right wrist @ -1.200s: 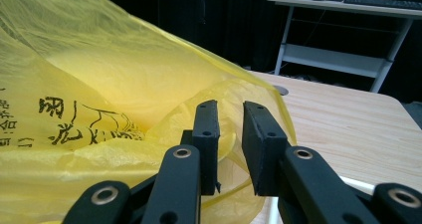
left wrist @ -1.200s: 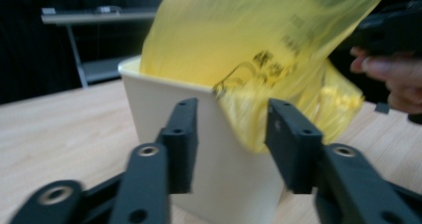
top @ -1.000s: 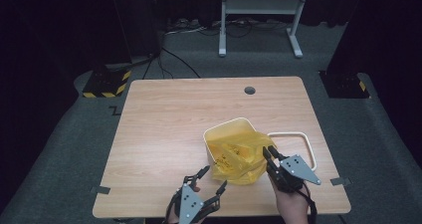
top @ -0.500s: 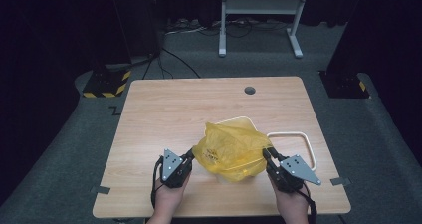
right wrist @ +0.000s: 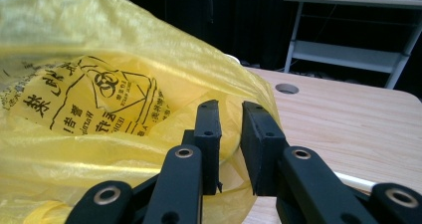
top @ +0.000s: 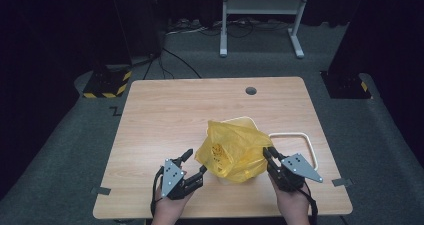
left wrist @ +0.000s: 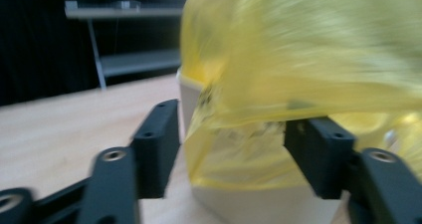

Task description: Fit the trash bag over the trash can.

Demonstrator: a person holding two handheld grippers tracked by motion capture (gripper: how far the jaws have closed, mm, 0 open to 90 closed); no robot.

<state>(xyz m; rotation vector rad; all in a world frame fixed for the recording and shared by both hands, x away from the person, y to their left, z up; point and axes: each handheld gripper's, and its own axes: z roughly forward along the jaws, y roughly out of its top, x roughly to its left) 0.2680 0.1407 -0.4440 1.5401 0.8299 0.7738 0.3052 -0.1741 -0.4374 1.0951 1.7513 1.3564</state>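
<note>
Yellow bag (top: 234, 149), thin plastic printed with a biohazard mark and black characters, draped over a white bin (top: 239, 121) near the front middle of the wooden table (top: 165, 110); work in hand appears to be lining the bin. Right gripper (top: 267, 152): jaws nearly together, pinching the bag's rim at its right side. Left gripper (top: 195, 162): jaws apart, having just been opening, beside the bag's left edge; film and bin wall lie between them in the left gripper view, unpressed. Handling advice: keep the right pinch steady, take a fresh hold on the left rim, stretch the mouth evenly over the bin's edge. White rectangular frame (top: 300, 135) lies just right of the bin. Unclear: the bin's interior, the far rim; left gripper view blurred.
</note>
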